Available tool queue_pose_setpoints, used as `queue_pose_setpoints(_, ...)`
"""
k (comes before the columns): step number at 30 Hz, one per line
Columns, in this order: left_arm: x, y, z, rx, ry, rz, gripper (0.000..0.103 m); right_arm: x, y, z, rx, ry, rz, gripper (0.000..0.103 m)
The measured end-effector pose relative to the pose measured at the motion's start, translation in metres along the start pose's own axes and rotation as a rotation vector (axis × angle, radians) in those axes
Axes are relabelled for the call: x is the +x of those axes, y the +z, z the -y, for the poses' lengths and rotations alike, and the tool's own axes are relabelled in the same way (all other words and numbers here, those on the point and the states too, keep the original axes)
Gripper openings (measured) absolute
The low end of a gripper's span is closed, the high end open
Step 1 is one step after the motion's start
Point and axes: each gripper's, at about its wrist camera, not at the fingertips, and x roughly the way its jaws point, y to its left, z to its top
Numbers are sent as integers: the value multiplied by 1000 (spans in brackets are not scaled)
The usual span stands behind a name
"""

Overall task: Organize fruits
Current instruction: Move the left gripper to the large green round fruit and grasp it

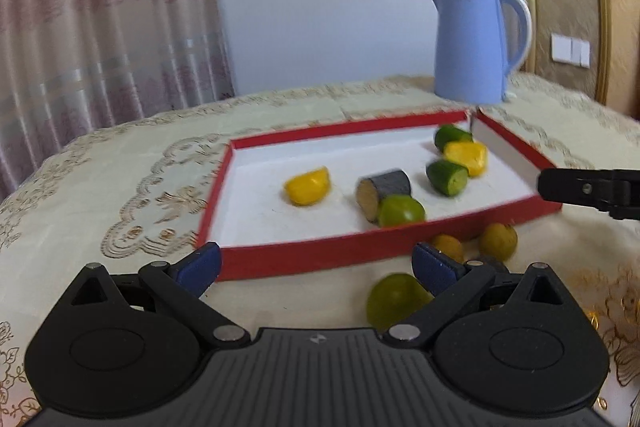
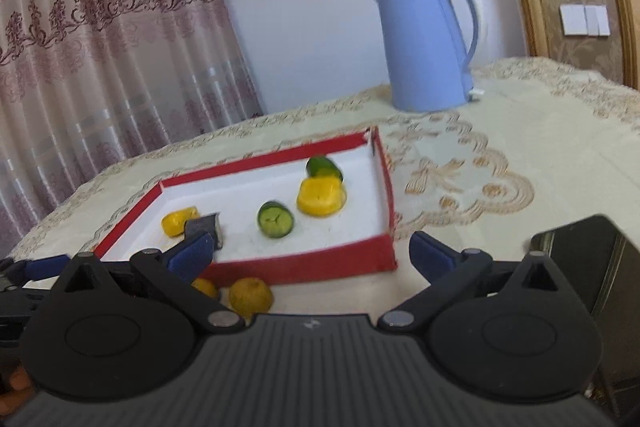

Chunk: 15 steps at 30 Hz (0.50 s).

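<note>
A red-walled tray (image 1: pixel 320 253) with a white floor sits on the tablecloth and holds several fruit pieces: a yellow piece (image 1: pixel 308 185), a dark cut cylinder (image 1: pixel 384 189), a green fruit (image 1: pixel 401 211), two green cut pieces (image 1: pixel 447 177) and another yellow piece (image 1: pixel 467 155). Outside the tray's near wall lie a green fruit (image 1: pixel 394 299) and two yellow-brown fruits (image 1: pixel 498 239). My left gripper (image 1: pixel 316 267) is open and empty before the tray's near wall. My right gripper (image 2: pixel 310 253) is open and empty near the tray's (image 2: pixel 304 269) near right corner, with a yellow-brown fruit (image 2: pixel 250 295) just below it.
A blue kettle (image 1: pixel 476 43) stands behind the tray; it also shows in the right wrist view (image 2: pixel 426 43). A dark box (image 2: pixel 600 267) sits at the right in the right wrist view. A curtain hangs beyond the table's far left edge.
</note>
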Motion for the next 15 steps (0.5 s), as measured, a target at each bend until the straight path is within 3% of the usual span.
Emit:
queue_pose_setpoints(4, -2, -2, 2, 30, 43, 7, 102, 0, -4, -3, -18, 12, -6, 103)
queue_pose_setpoints(10, -8, -2, -22, 18, 189, 2, 102, -1, -6, -3, -8, 19, -4, 103)
queue_pose_setpoints(12, -12, -5, -36, -15, 192, -12, 102, 3, -8, 0, 5, 22, -12, 103)
queue_pose_setpoints(15, -20, -8, -45, -56, 116, -2, 102, 9, -9, 3, 30, 27, -45, 103)
